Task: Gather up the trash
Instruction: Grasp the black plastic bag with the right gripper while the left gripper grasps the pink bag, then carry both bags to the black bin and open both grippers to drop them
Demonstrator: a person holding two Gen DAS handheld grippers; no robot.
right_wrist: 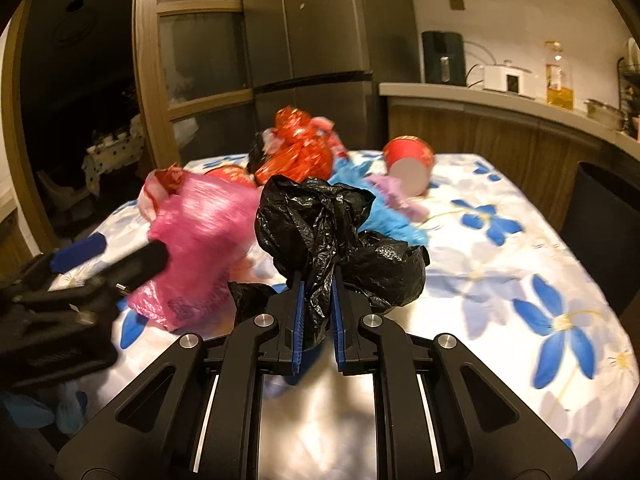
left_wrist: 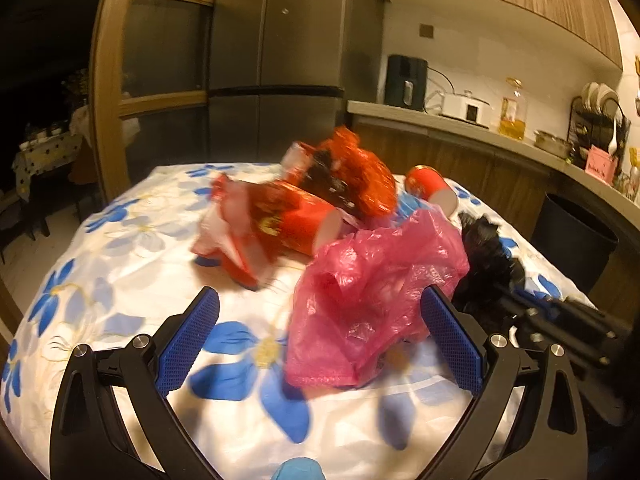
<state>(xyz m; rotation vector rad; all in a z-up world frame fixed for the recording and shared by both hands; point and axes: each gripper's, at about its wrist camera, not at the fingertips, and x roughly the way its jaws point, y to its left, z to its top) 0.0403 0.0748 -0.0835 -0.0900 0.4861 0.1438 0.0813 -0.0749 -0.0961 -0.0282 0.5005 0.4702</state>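
Note:
A pile of trash lies on the flowered tablecloth (left_wrist: 120, 256). My left gripper (left_wrist: 320, 312) is open, its blue pads either side of a crumpled pink plastic bag (left_wrist: 372, 288), which also shows in the right wrist view (right_wrist: 200, 236). My right gripper (right_wrist: 318, 284) is shut on a crumpled black plastic bag (right_wrist: 320, 220), seen at the right in the left wrist view (left_wrist: 486, 256). Behind lie a red paper cup on its side (left_wrist: 304, 216), red crinkled wrappers (left_wrist: 360, 176), another red cup (right_wrist: 408, 160) and a blue bag (right_wrist: 380, 208).
A dark waste bin (right_wrist: 604, 220) stands on the floor right of the table (right_wrist: 520, 184), below the kitchen counter (left_wrist: 460, 124) with appliances and an oil bottle. A grey fridge (left_wrist: 276, 60) and wooden door frame stand behind the table.

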